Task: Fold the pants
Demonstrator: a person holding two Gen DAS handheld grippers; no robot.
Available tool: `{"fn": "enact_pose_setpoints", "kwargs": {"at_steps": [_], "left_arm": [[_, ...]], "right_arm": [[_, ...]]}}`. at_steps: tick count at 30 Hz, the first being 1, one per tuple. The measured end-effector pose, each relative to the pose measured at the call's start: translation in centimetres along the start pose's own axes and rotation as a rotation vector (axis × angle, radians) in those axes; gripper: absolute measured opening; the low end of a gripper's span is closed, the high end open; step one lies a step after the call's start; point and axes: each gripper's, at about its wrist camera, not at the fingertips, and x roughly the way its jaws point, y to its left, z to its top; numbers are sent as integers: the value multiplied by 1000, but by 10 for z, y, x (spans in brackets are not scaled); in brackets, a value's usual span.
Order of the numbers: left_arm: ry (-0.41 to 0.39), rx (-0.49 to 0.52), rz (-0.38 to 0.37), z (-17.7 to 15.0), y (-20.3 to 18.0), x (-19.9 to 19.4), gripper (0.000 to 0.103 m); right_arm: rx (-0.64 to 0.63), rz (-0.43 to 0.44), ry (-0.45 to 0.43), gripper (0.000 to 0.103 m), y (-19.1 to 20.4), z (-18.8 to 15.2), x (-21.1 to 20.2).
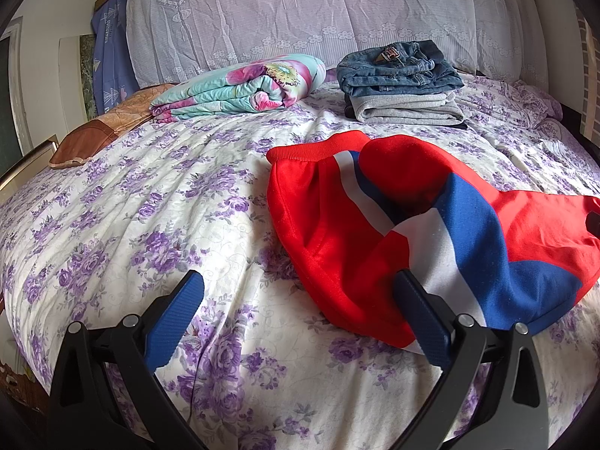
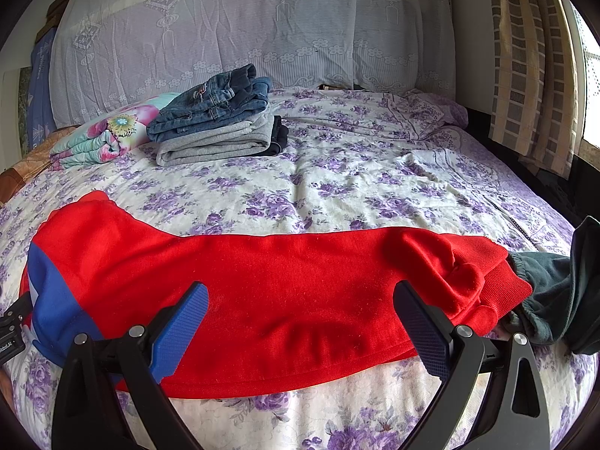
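Red pants lie lengthwise, rumpled, not yet folded; a folded stack sits behind. Left gripper and right gripper both gape, holding nothing.

Floral bed: red pants, folded clothes stack, quilt.

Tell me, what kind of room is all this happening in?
Most likely a home bedroom. The clothes lie on a bed with a purple-flowered sheet, a lace-covered headboard or pillows stands behind it, and a folded floral quilt sits beside a stack of folded pants.
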Motion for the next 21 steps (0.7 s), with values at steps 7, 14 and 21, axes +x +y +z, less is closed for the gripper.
{"fn": "enact_pose_setpoints", "kwargs": {"at_steps": [7, 14, 21], "left_arm": [[0, -1, -1, 0, 0, 0, 98], [8, -13, -15, -2, -1, 0, 98], [54, -83, -94, -3, 7, 6, 98]], "right_arm": [[-1, 0, -1, 100, 0, 0, 0], [-2, -1, -1, 100, 0, 0, 0], [-2, -1, 0, 99, 0, 1, 0]]}}
